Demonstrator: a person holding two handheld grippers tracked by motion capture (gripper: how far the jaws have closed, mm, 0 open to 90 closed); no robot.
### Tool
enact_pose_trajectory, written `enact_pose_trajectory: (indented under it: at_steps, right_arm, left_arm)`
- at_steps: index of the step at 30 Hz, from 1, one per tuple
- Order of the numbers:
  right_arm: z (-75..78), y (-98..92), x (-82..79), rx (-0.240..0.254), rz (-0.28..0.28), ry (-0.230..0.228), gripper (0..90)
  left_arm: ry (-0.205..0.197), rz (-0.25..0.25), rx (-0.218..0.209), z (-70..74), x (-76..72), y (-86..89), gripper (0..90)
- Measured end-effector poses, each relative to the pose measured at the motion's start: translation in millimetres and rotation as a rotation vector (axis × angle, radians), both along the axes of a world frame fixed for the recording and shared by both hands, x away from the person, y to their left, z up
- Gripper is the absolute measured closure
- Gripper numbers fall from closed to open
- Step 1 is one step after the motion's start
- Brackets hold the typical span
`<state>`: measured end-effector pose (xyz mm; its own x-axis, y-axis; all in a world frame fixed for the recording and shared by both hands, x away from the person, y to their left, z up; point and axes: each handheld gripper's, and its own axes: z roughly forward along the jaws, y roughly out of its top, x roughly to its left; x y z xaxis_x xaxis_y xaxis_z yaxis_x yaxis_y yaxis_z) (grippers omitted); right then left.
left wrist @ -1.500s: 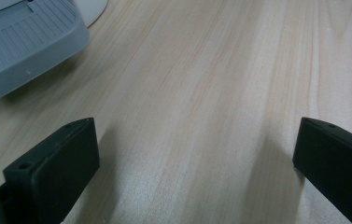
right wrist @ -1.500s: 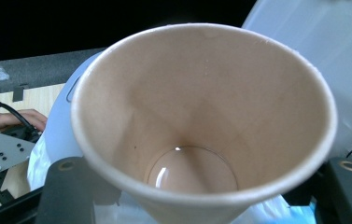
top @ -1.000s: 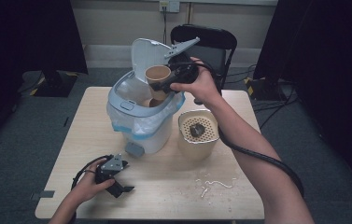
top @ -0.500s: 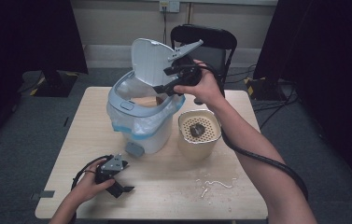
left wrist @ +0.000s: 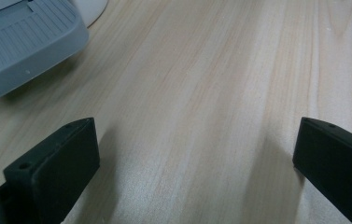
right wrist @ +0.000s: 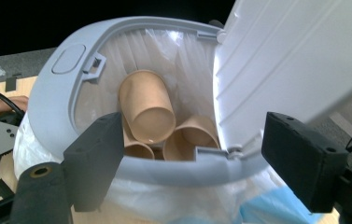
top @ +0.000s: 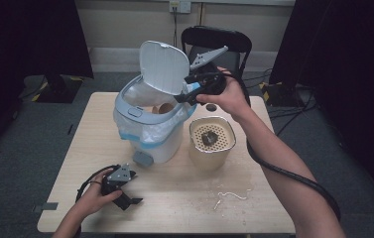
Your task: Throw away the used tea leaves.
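Work in hand: brown paper cups (right wrist: 146, 112) are being thrown into the white lidded plastic bin (top: 151, 130).
Done: several cups lie inside the bin's clear liner; the lid (top: 160, 67) stands raised.
Right gripper (top: 186, 97): held above the bin's rim, jaws parted and empty, lately narrowing slightly.
Left gripper (top: 130, 196): rested on the pale wooden table (top: 184, 198), jaws wide, nothing held.
Left to do: lid likely to be shut.

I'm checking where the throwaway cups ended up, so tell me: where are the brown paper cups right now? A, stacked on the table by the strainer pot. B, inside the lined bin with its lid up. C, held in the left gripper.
B: the right gripper view shows the brown paper cups lying inside the bin, against its plastic liner, with the lid raised.
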<state>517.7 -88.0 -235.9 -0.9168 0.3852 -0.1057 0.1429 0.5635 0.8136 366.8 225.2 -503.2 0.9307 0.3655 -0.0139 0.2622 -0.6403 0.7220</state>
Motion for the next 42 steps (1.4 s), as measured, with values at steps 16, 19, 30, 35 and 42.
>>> enact_pose_trajectory:
  at_steps: [16,19,30,35,42]
  right_arm:
    - [-2.8,-5.5,15.7,0.026,-0.042,0.014,21.7]
    - [-2.1,-1.4,16.3,0.022,-0.035,0.012,21.4]
    - [0.4,5.0,16.1,0.041,-0.049,0.011,18.0]
    - [0.3,6.9,13.4,0.044,-0.055,0.011,17.4]
    - [2.4,9.2,9.5,0.042,-0.038,0.011,18.6]
  left_arm:
    - [0.000,0.000,-0.001,-0.1,0.1,0.0,0.0]
    - [0.000,0.000,-0.001,0.0,0.0,0.0,0.0]
    - [0.000,-0.001,-0.001,-0.1,0.1,0.0,0.0]
    - [0.000,-0.001,-0.001,0.0,0.1,0.1,0.0]
    - [0.000,-0.001,-0.001,0.0,0.0,0.0,0.0]
